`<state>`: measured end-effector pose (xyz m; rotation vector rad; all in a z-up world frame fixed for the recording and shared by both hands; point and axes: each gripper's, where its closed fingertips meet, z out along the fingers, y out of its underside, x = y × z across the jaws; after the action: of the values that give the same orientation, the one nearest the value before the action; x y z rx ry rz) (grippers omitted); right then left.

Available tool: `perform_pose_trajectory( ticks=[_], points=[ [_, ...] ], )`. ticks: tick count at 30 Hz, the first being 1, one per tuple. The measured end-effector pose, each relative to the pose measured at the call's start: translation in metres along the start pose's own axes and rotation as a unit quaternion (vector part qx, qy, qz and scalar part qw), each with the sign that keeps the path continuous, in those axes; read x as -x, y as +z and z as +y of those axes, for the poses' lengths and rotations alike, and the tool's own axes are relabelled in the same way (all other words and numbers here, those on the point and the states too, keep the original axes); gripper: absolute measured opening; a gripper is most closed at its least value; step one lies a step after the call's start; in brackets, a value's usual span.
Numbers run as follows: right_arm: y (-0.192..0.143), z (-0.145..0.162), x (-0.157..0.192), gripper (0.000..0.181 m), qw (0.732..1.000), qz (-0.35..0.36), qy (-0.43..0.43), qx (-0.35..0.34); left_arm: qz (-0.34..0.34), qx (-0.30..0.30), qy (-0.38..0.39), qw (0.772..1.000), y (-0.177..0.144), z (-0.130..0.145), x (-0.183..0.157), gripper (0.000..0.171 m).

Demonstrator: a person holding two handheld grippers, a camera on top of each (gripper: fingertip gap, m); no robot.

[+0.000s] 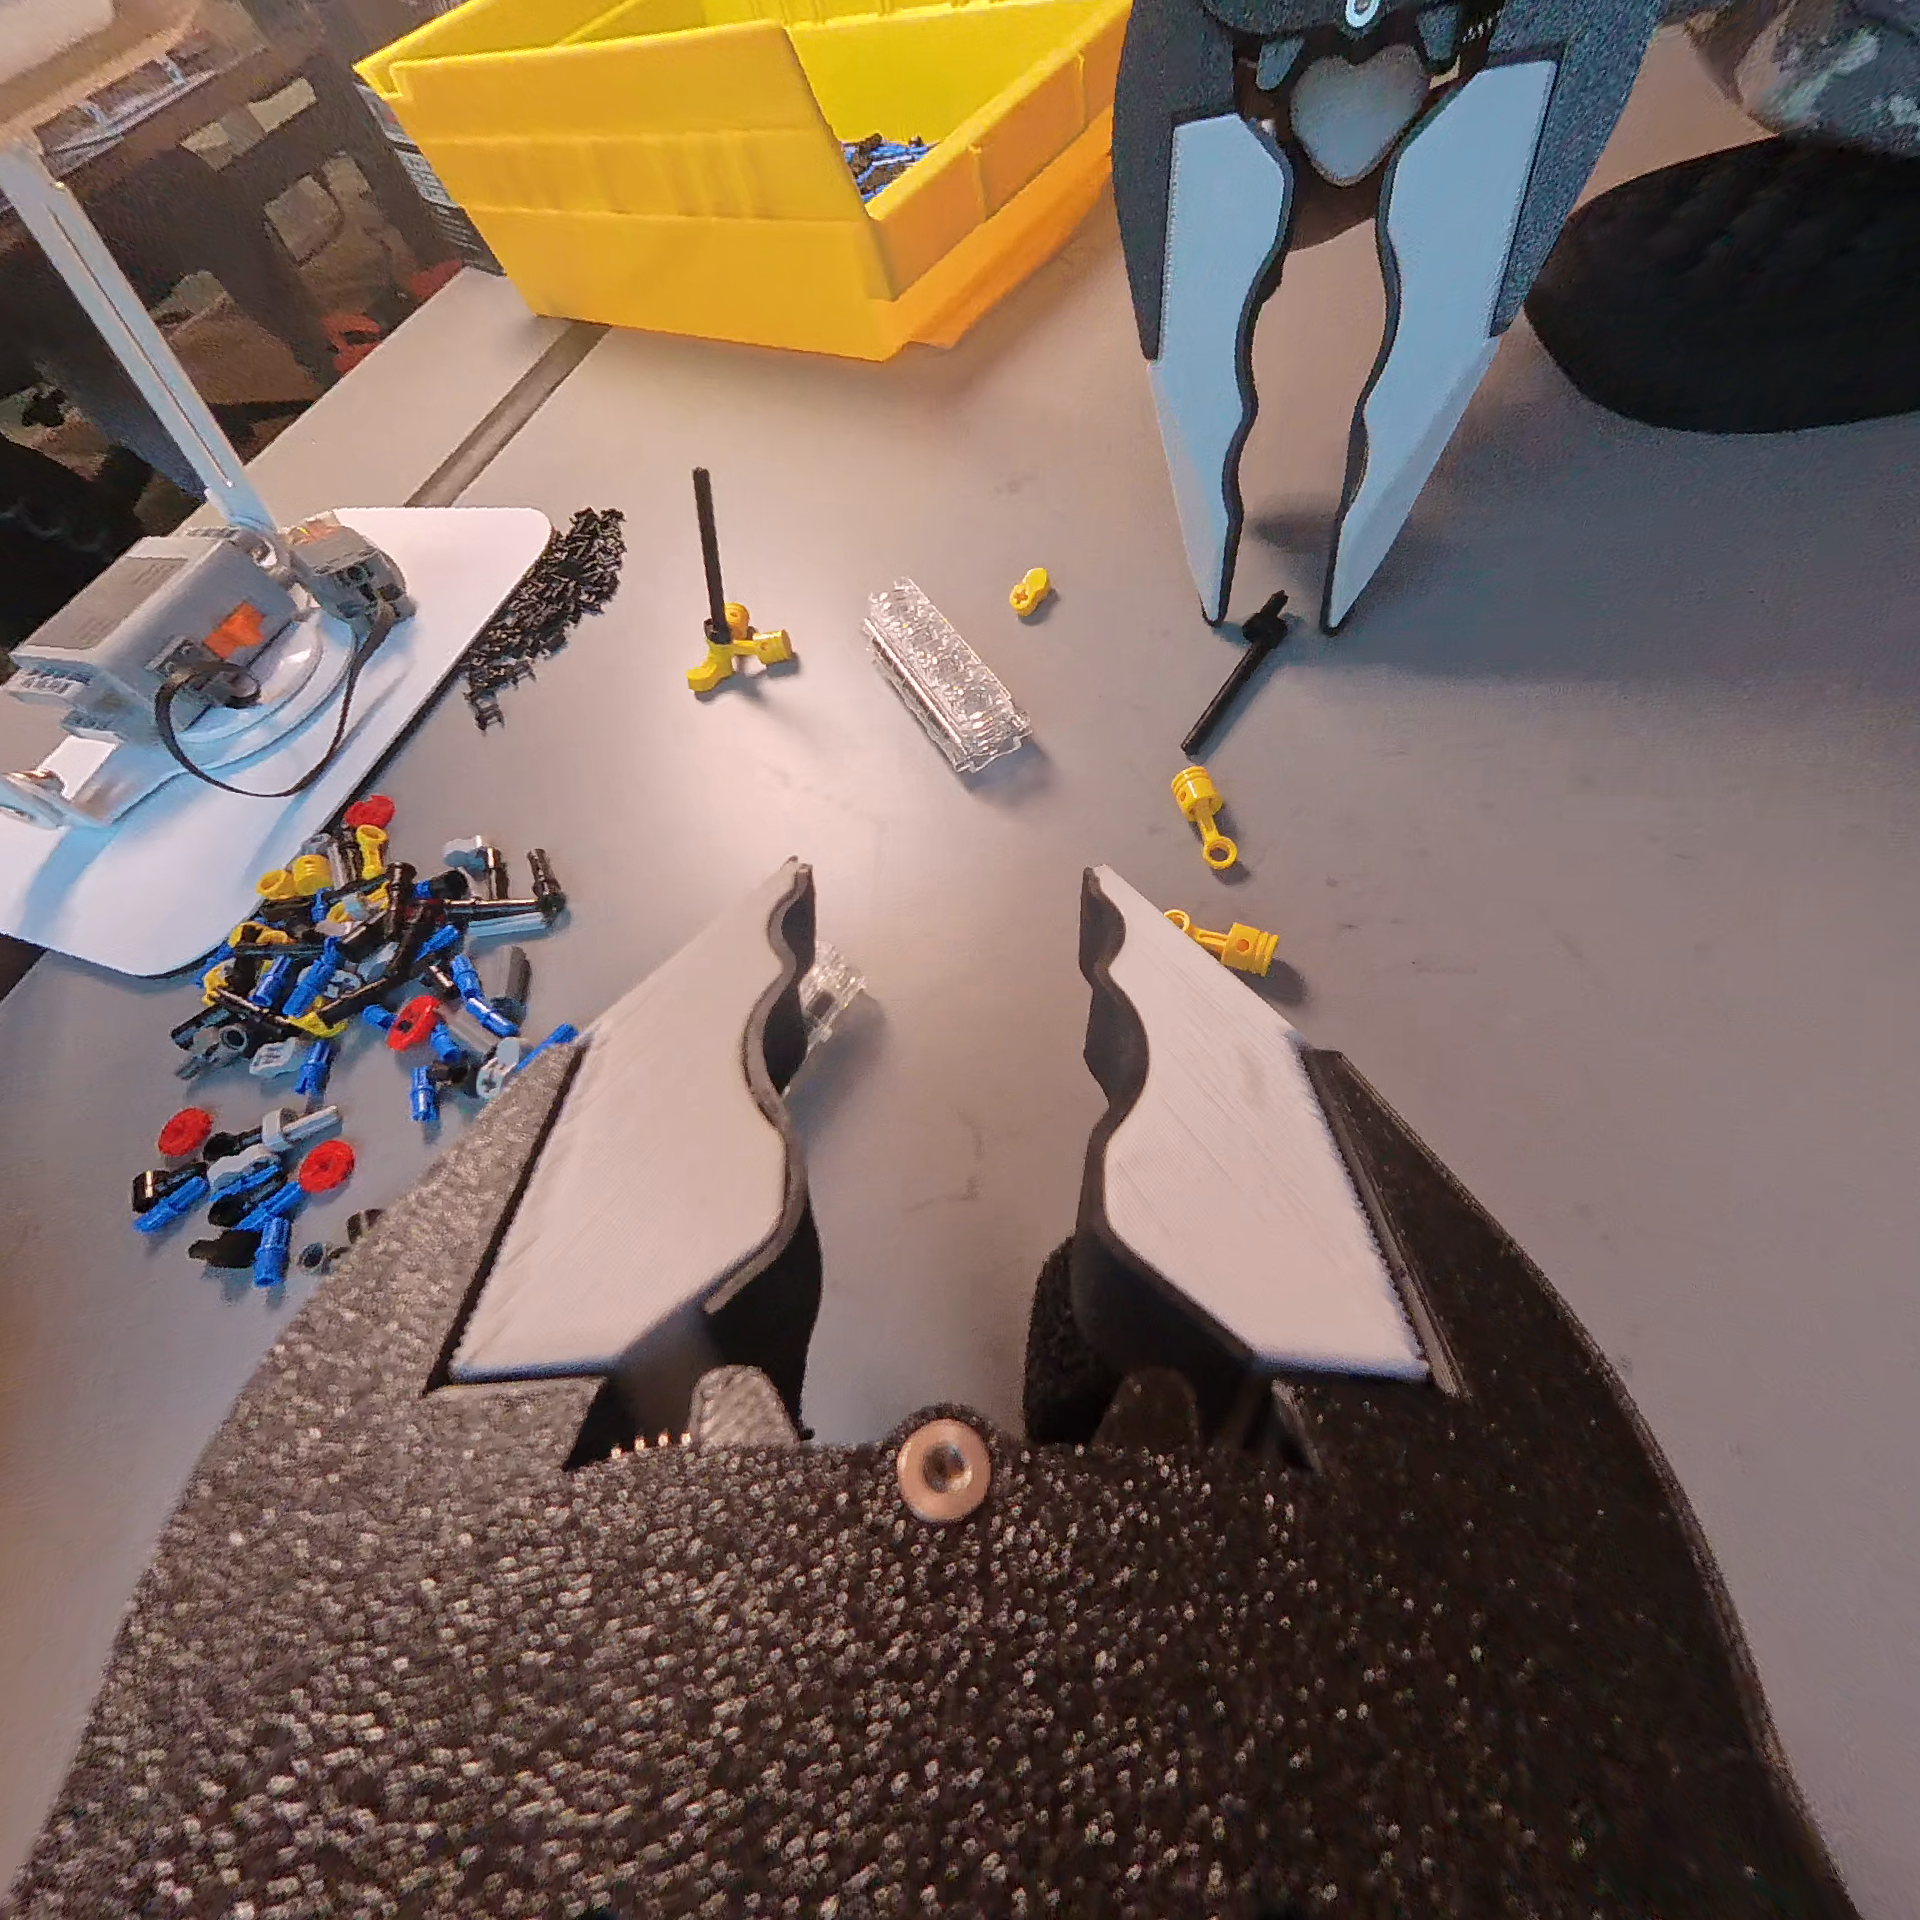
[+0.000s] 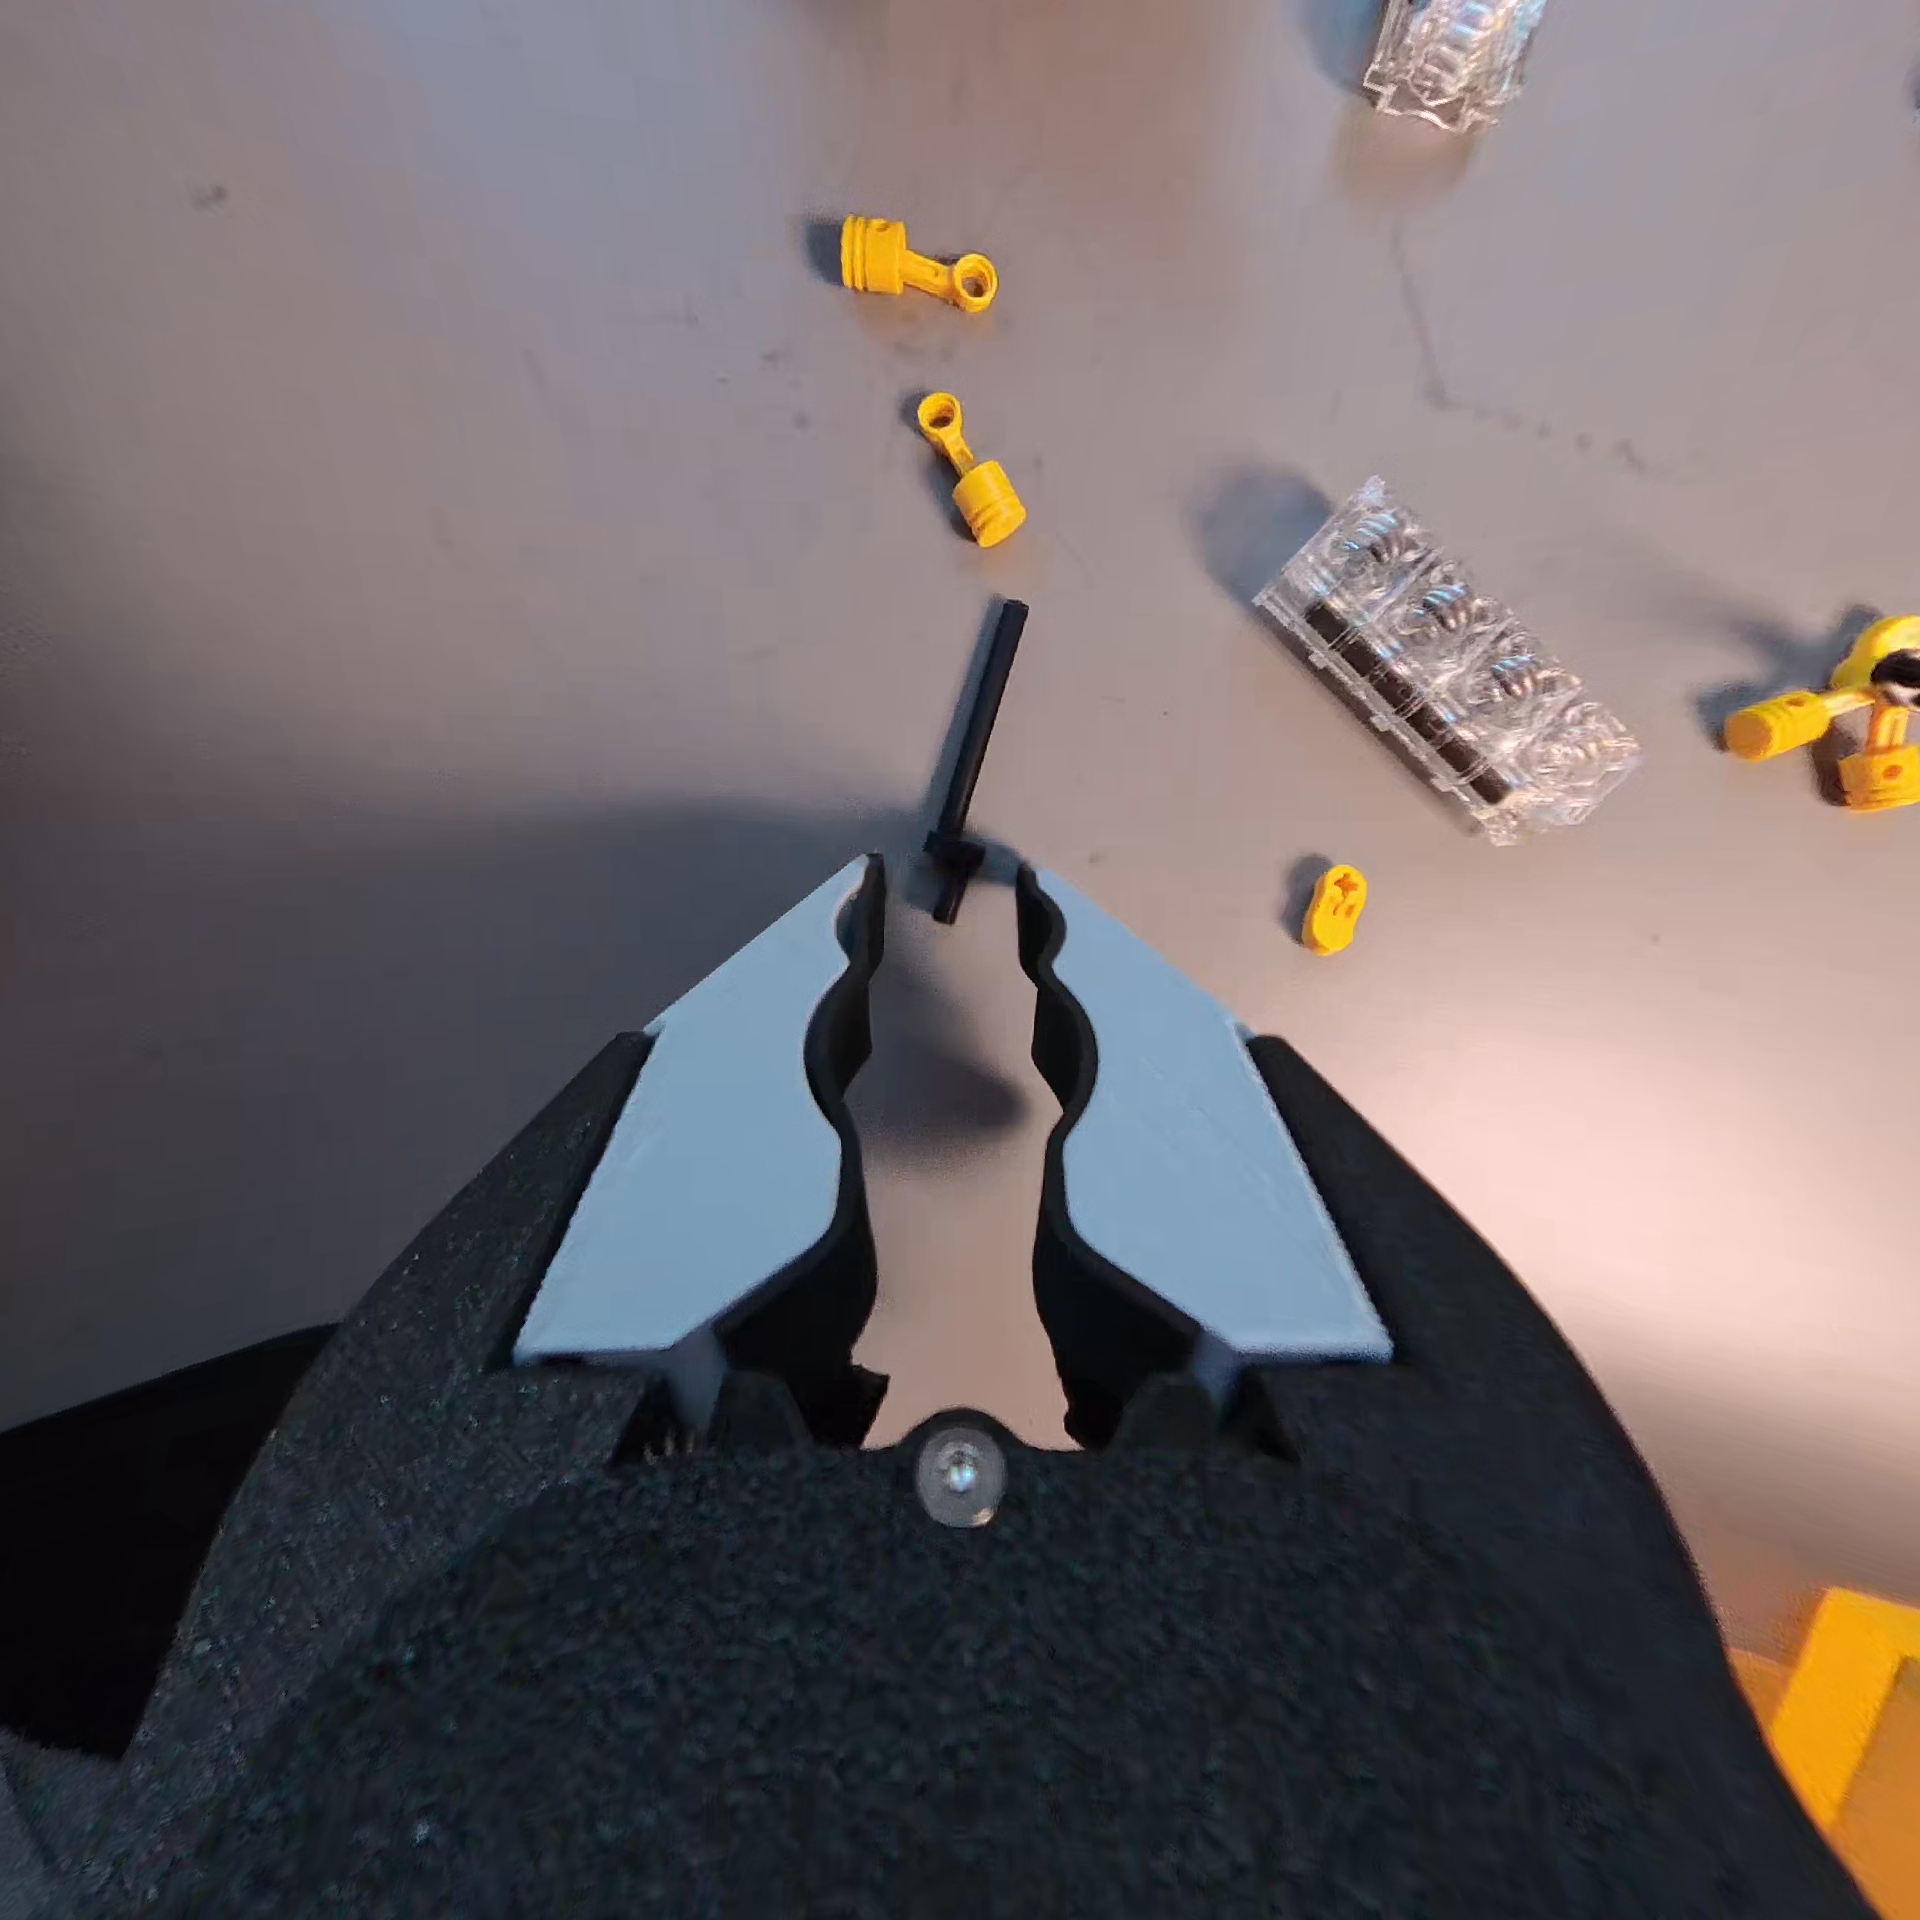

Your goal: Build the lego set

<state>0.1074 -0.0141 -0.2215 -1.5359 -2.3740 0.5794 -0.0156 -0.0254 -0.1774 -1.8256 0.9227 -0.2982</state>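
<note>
My right gripper (image 2: 948,873) is open, tips down at the grey table, with the near end of a black axle rod (image 2: 982,717) between its fingertips; it does not grip it. It also shows in the left wrist view (image 1: 1273,623), over the same rod (image 1: 1231,691). My left gripper (image 1: 945,883) is open and empty above the table. A small clear block (image 1: 831,992) lies beside its left finger, a yellow piston (image 1: 1242,943) beside its right. Another yellow piston (image 1: 1203,810) (image 2: 977,478) lies near the rod. A clear engine block (image 1: 943,673) (image 2: 1444,655) lies mid-table.
A yellow bin (image 1: 727,177) stands at the back. A yellow piston cluster on an upright black axle (image 1: 727,623), a small yellow connector (image 1: 1029,592), a black chain pile (image 1: 551,603), a heap of mixed small parts (image 1: 353,966) and a grey motor unit on a white base (image 1: 197,623) lie left. Left tips to right tips: about 15 cm. My left gripper is the nearer one to the yellow piston (image 1: 1242,943): about 4 cm, against 11 cm. My right wrist view (image 2: 885,231) looks at it from another angle.
</note>
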Motion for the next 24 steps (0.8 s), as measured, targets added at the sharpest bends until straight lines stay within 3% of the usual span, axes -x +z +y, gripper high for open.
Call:
perform_pose_trajectory(
  ticks=[3,7,11,14,19,22,24],
  points=[
    [0.002,-0.005,-0.001,0.011,1.0,0.005,0.008,-0.029,0.006,0.003,0.003,1.0,0.004,0.0,-0.004,0.05],
    [-0.001,-0.009,-0.006,0.01,0.999,0.016,0.007,-0.05,0.016,-0.001,0.01,1.0,0.007,-0.005,-0.012,0.048],
    [-0.021,-0.044,-0.022,0.01,0.988,0.056,0.04,-0.142,0.023,-0.031,0.041,0.998,0.006,-0.027,-0.03,0.044],
    [-0.012,-0.062,-0.009,0.01,0.985,0.017,0.056,-0.162,0.001,-0.023,0.123,0.992,0.008,-0.034,-0.042,0.032],
    [-0.001,-0.084,0.01,0.009,0.979,-0.038,0.071,-0.19,-0.011,0.027,0.197,0.98,0.012,-0.017,-0.048,0.017],
    [-0.015,-0.096,0.004,0.007,0.966,-0.039,0.097,-0.237,-0.003,0.023,0.187,0.982,0.011,-0.016,-0.048,0.005],
    [-0.038,-0.113,0.002,0.0,0.942,-0.049,0.099,-0.318,0.003,-0.016,0.136,0.991,0.008,-0.029,-0.046,0.005]
  ],
)
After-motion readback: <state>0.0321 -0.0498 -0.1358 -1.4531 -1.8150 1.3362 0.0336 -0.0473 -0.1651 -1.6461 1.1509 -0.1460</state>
